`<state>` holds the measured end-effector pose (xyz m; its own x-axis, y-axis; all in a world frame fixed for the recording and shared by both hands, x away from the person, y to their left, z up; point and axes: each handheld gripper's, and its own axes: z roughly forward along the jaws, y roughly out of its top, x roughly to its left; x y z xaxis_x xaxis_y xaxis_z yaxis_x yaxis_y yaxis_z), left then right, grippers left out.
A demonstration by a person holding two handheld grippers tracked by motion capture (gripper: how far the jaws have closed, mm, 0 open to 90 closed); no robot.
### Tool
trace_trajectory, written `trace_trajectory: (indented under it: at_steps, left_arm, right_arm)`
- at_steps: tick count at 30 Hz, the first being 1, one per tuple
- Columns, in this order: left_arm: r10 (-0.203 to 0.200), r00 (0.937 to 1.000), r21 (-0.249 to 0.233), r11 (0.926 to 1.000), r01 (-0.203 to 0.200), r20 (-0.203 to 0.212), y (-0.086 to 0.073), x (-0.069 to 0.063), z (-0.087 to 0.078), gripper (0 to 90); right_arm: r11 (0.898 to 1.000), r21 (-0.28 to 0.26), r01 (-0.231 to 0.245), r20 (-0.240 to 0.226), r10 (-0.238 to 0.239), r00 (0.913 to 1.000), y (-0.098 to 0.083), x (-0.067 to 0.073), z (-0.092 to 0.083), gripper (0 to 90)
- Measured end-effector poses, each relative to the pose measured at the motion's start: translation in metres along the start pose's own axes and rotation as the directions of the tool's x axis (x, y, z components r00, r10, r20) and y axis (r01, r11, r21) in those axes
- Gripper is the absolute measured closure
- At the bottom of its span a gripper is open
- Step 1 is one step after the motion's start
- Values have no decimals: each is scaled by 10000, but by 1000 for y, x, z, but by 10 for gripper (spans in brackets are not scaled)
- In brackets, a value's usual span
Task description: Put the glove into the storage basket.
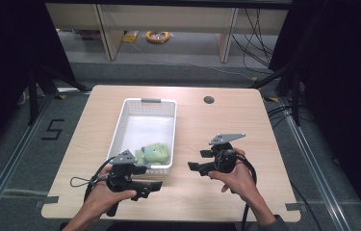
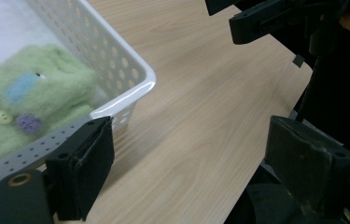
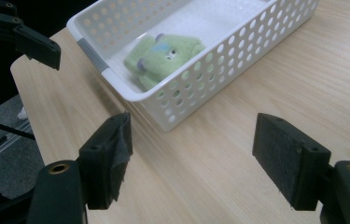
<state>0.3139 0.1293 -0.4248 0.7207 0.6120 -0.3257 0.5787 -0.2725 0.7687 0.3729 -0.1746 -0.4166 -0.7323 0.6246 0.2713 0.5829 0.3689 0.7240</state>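
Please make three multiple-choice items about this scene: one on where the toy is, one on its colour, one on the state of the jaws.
1. Where does the toy lie?
A. in the basket
B. on the table beside the basket
C. between the jaws

2. Which colour is most of the toy?
A. red
B. green
C. black

3. How do the left gripper and right gripper stand?
A. both shut on the toy
B. one open, one shut
C. both open, nothing held

Answers:
1 A: the basket's walls surround it.
2 B: its fabric is light green.
3 C: bare table shows between each pair of jaws.

One basket (image 1: 144, 115), one green plush toy (image 1: 154, 153)
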Motion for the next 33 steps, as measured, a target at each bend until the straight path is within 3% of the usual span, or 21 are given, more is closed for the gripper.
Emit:
trace_trajectory:
  at_steps: [4,7,12,14,16,17,19,20,24,26,28,30,32,33]
  left_arm:
    - [201,9998,8,9998,-201,-61,-6,-5,5,150]
    - [60,9999,-476,9988,-65,-101,-11,-7,7,152]
    - [147,9998,-332,9993,-151,-115,-18,-7,11,152]
    - [150,9997,-269,9995,-155,-196,-21,-8,13,152]
    - [222,9996,-167,9996,-224,-147,-24,-9,15,152]
    - [65,9998,-192,9998,-68,-171,-25,-11,17,152]
    - [127,9998,-100,9999,-129,-143,-28,-11,19,152]
    - [123,9999,-66,9999,-123,-71,-30,-11,21,152]
    - [59,9999,-28,10000,-59,-117,-37,-10,26,152]
    - [-49,10000,104,9999,50,-82,-40,-9,26,152]
    - [-65,9998,79,9999,66,-167,-43,-9,26,152]
    - [-78,9998,208,9997,82,-165,-47,-9,26,152]
    - [-12,9999,249,9997,15,-126,-49,-9,27,152]
    - [5,9999,236,9997,-1,-149,-51,-9,27,152]
  right_arm:
    - [9999,-155,15,102,-14,9999,-9,-1,-6,285]
    - [9996,-270,-103,78,105,9999,-15,-1,-10,282]
    - [9995,-320,-80,127,84,9999,-24,-3,-13,280]
    - [9990,-333,-306,46,308,9995,-28,-3,-13,280]
    - [9993,-348,-146,72,148,9999,-31,-6,-13,279]
    - [9991,-366,-223,103,227,9997,-33,-7,-13,278]
    - [9984,-306,-471,-26,471,9989,-36,-6,-13,276]
    - [9989,-270,-372,145,376,9992,-37,-7,-14,275]
    - [9989,-365,-302,14,302,9995,-44,-10,-12,271]
    - [9977,-236,-636,21,637,9980,-47,-8,-13,270]
    - [9992,-279,-283,76,285,9996,-50,-11,-14,270]
    - [9980,-298,-562,-31,561,9984,-54,-10,-14,268]
    - [9986,-339,-395,80,398,9992,-57,-13,-15,266]
    - [9981,-303,-541,16,541,9985,-59,-13,-16,266]
